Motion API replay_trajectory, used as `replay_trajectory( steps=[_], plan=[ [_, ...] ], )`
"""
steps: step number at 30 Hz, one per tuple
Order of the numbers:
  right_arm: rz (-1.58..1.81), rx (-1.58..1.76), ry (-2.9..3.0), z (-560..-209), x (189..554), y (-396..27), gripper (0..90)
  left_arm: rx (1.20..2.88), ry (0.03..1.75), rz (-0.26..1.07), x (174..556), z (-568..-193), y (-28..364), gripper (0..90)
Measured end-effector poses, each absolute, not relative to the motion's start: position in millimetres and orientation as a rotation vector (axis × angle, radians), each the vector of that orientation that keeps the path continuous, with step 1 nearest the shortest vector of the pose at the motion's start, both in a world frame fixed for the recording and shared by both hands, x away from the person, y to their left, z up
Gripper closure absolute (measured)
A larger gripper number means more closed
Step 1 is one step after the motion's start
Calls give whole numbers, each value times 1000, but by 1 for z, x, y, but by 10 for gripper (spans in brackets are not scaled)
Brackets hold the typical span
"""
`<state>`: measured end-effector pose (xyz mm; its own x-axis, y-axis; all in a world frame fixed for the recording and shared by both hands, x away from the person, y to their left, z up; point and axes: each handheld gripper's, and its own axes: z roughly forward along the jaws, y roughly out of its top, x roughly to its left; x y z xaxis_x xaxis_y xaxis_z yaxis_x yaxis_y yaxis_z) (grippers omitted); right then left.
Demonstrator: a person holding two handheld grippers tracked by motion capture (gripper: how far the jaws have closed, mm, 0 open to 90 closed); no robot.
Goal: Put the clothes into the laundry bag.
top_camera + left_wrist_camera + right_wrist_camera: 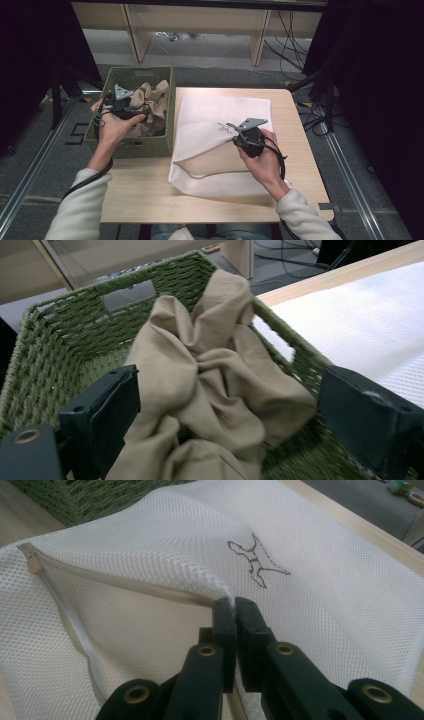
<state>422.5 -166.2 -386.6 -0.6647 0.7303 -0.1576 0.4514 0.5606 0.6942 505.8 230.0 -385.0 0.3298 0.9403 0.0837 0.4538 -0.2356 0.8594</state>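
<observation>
Grey floor with cables and a shelf unit behind; wooden desk point(145, 190) in front carries everything. White mesh bag point(240, 107) lies flat on the desk, zip side open toward the person. Green woven basket point(150, 147) sits at the desk's left edge, touching the bag's side. Tan cloth point(210, 390) is crumpled inside the basket. Right tool point(234, 602) is pressed together, pinching the bag's upper layer at the zip edge and lifting it so the mouth gapes. Left tool point(225, 405) hangs over the basket, jaws spread wide either side of the cloth, pads not on it.

Likely step: grab the cloth for loading into the bag. To do it well: drop the left tool onto a thick fold near the cloth's middle, close fully before lifting, clear the basket wall. Right tool should hold the mouth high and steady.
</observation>
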Motion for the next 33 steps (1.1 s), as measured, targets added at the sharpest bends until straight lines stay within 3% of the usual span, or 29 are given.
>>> replay_trajectory(
  steps=[15,33],
  plan=[
    [881,944,2365,-387,423,-168,889,1970,1346,796,565,-397,237,87],
    [888,1000,2367,-388,421,-165,888,2183,1491,676,583,-452,237,82]
  ],
)
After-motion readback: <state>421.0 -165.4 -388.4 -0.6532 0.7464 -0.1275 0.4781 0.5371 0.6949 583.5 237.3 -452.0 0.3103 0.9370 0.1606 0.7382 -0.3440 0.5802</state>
